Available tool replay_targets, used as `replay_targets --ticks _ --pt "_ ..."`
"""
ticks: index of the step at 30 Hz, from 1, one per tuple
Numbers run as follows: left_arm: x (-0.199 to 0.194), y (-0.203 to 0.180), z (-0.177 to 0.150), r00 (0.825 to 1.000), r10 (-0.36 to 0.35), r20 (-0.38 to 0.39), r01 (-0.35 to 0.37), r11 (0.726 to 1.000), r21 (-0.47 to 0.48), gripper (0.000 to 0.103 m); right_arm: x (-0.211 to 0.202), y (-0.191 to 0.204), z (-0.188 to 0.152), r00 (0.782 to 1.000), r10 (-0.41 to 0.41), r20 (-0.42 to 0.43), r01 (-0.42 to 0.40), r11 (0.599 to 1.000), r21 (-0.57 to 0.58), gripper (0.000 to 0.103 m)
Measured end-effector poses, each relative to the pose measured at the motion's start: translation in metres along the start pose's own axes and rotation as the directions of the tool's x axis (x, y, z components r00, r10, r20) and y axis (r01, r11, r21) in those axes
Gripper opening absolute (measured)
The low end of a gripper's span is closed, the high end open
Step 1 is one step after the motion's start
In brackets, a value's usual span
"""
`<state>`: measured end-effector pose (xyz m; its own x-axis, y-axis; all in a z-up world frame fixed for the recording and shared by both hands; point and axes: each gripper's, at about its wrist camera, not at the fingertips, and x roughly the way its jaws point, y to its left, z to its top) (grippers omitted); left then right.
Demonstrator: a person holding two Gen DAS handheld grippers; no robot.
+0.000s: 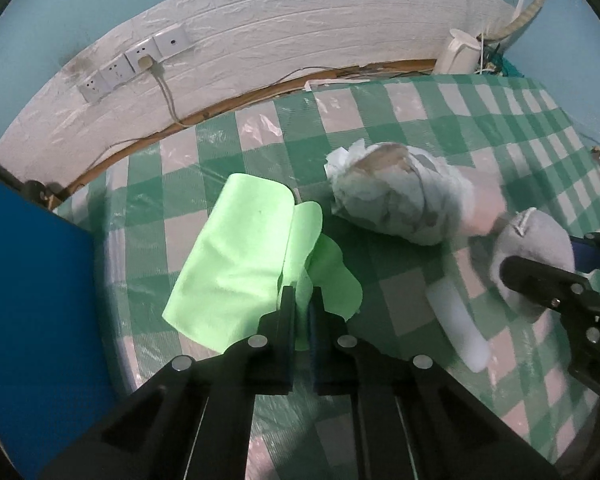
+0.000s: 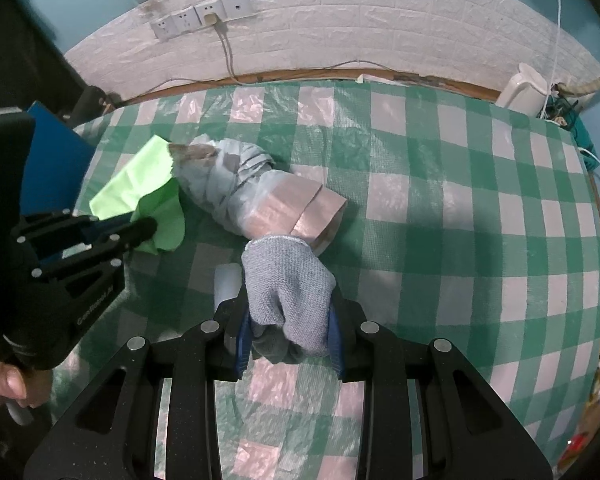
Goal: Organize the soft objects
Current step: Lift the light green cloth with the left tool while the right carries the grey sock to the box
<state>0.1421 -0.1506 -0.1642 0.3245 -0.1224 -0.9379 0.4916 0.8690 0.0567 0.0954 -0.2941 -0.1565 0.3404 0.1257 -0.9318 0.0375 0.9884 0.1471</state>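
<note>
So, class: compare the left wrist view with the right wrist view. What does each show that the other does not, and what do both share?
Only the left wrist view shows the left gripper from behind, shut on an edge of the green cloth. Only the right wrist view shows the right gripper shut on the grey cloth, and a hand. Both show the checked tablecloth, the wrapped bundle and the wall sockets.

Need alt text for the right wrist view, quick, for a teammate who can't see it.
The right tongs are shut on a grey knitted cloth above a green checked tablecloth. Beyond it lies a plastic-wrapped bundle; at left, the left tongs pinch a bright green cloth.
</note>
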Motion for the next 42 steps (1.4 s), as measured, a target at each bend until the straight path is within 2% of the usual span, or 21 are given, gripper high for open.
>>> replay_targets --ticks 9,26,42 --pt "-0.025 0.002 -0.004 0.999 -0.006 0.032 0.007 1.000 -0.008 0.005 -0.014 0.009 -0.001 1.000 0.011 0.018 -0.010 1.000 -0.016 0.030" --pt "-0.085 0.000 -0.025 0.993 0.072 0.095 -0.071 0.997 -0.010 0.006 -0.052 0.033 0.003 0.996 0.042 0.078 -0.037 0.998 -0.060 0.030" --pt "-0.129 0.026 -0.045 0.985 0.089 0.150 -0.078 0.994 -0.076 0.006 -0.078 0.070 0.007 0.991 0.074 0.109 -0.060 0.990 -0.128 0.030"
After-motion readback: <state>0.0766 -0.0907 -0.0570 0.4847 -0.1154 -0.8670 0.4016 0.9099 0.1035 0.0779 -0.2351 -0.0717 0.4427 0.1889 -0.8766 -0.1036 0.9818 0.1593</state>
